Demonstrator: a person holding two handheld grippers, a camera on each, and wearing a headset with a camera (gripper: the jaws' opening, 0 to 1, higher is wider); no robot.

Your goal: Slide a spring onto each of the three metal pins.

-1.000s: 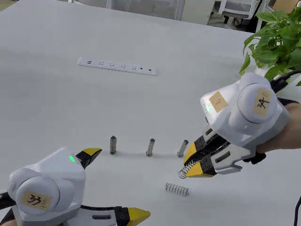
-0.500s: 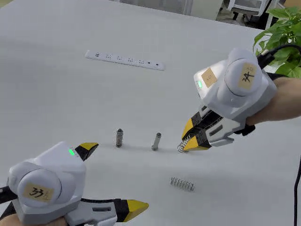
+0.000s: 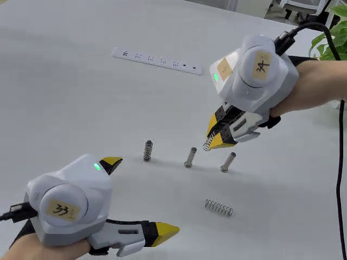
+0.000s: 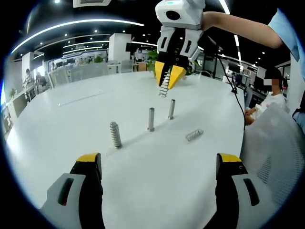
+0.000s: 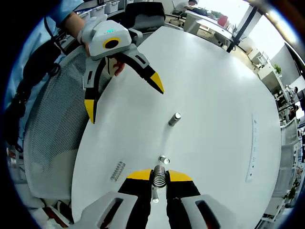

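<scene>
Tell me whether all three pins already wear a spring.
No, only the left pin wears one; the middle pin and right pin stand bare.

The held spring's (image 3: 207, 144) upper end is buried between the right gripper's (image 3: 213, 140) fingers (image 3: 221, 142) (only the lower coils show). The head view's bottom edge cuts off the left gripper's (image 3: 145, 195) body and the hand (image 3: 32, 250) under it; its right edge crops the plant (image 3: 335, 37).

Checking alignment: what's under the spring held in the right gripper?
The spring in the right gripper hangs above the table, touching no pin. A bare pin shows just past it; the spot straight beneath is covered by the spring itself.
</scene>
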